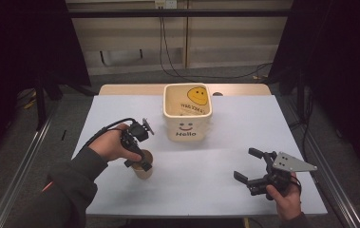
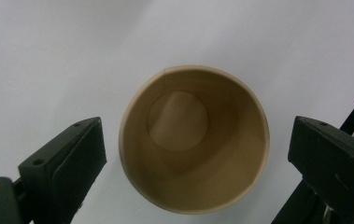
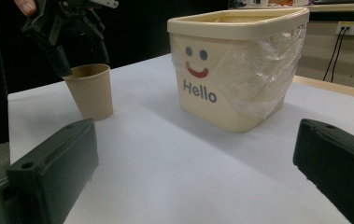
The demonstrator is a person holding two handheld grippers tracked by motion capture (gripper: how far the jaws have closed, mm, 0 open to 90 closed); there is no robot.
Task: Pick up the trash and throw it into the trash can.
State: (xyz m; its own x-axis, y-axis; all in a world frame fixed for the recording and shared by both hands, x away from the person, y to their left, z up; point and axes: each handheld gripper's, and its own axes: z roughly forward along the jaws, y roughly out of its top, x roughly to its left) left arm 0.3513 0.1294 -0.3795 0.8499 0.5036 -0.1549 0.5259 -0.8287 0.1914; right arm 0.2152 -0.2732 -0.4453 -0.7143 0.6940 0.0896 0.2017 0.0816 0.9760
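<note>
A brown paper cup (image 1: 143, 171) stands upright and empty on the white table (image 1: 215, 142), left of centre. My left gripper (image 1: 140, 160) points down over its rim. In the left gripper view the cup (image 2: 179, 121) sits between the two jaws of that gripper (image 2: 195, 140), with a gap on each side, so the gripper is open. The right gripper view shows the left gripper (image 3: 83, 58) just above the cup (image 3: 90, 93). My right gripper (image 1: 245, 164) rests low near the front right of the table, open and holding nothing (image 3: 195, 135).
A cream bin (image 1: 187, 129) with a smiley face and "Hello" stands at the back centre of the table, lined with a clear plastic bag (image 3: 263, 70). A wooden strip (image 1: 130, 89) runs along the far edge. Cables hang behind the table.
</note>
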